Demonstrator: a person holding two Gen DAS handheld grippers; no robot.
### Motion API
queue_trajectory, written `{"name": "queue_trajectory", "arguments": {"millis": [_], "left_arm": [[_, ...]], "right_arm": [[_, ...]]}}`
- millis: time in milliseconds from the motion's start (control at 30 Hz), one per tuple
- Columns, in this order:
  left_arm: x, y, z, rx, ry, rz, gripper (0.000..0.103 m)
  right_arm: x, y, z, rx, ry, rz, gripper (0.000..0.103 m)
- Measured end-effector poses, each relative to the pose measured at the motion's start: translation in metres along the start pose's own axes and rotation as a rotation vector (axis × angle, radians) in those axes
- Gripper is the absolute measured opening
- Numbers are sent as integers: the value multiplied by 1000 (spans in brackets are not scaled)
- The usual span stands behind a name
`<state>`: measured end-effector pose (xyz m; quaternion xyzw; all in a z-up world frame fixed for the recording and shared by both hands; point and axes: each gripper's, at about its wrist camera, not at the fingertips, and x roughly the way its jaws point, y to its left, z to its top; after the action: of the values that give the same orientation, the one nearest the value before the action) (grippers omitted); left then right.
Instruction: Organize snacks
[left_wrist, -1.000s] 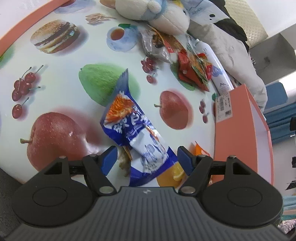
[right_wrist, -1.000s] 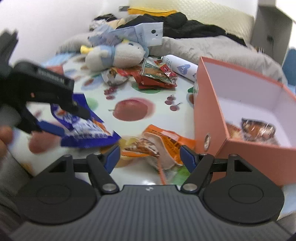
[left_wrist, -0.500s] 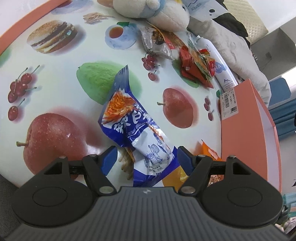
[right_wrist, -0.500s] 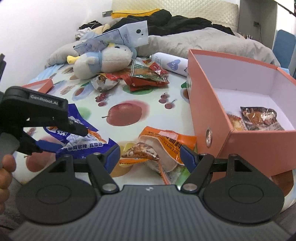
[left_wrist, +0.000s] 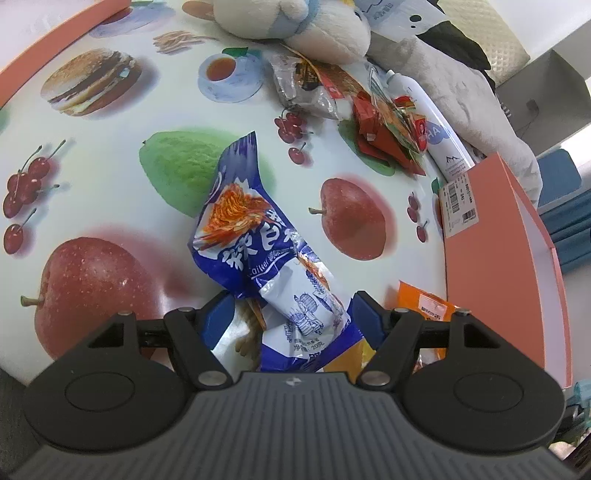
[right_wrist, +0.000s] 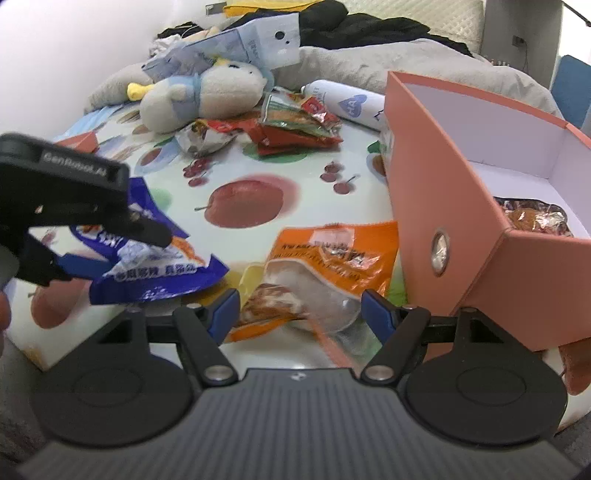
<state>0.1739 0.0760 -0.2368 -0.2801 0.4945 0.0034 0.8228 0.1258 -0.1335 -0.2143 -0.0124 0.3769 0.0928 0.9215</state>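
A blue and white snack bag (left_wrist: 266, 258) lies on the fruit-print table (left_wrist: 110, 177). My left gripper (left_wrist: 293, 319) is open with the bag's near end between its fingers; it shows in the right wrist view (right_wrist: 110, 243) around the same bag (right_wrist: 159, 269). My right gripper (right_wrist: 300, 312) is open over an orange snack packet (right_wrist: 332, 258). The orange box (right_wrist: 461, 206) at the right holds a foil snack (right_wrist: 535, 218).
A pile of red and green snack packets (right_wrist: 295, 125), a silver packet (right_wrist: 203, 136), a plush toy (right_wrist: 207, 96) and a white bottle (right_wrist: 347, 103) lie at the table's far side. Bedding lies behind. The box wall (left_wrist: 491, 258) stands right of the left gripper.
My left gripper has moved forward over the blue bag. My right gripper has moved closer to the orange packet, which now lies between its fingers. Both jaws stay open.
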Motion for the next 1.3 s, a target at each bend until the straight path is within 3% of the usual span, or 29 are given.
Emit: {"name": "queue_trajectory", "arguments": {"millis": [233, 467, 500, 567, 767, 1300], "left_arm": [[6, -11, -2, 47, -15, 46, 74], [12, -24, -3, 106, -11, 80, 56], [12, -25, -3, 107, -9, 76, 46], [12, -26, -2, 101, 5, 66, 45], [6, -32, -3, 126, 4, 68, 41], [-32, -38, 7, 145, -27, 64, 41]], "right_arm": [[7, 3, -3, -32, 8, -6, 74], [9, 6, -4, -86, 46, 7, 61], [8, 7, -4, -94, 46, 8, 60], [5, 7, -3, -96, 44, 10, 51], [-3, -1, 3, -75, 37, 29, 40], [-32, -7, 20, -26, 6, 95, 36]]}}
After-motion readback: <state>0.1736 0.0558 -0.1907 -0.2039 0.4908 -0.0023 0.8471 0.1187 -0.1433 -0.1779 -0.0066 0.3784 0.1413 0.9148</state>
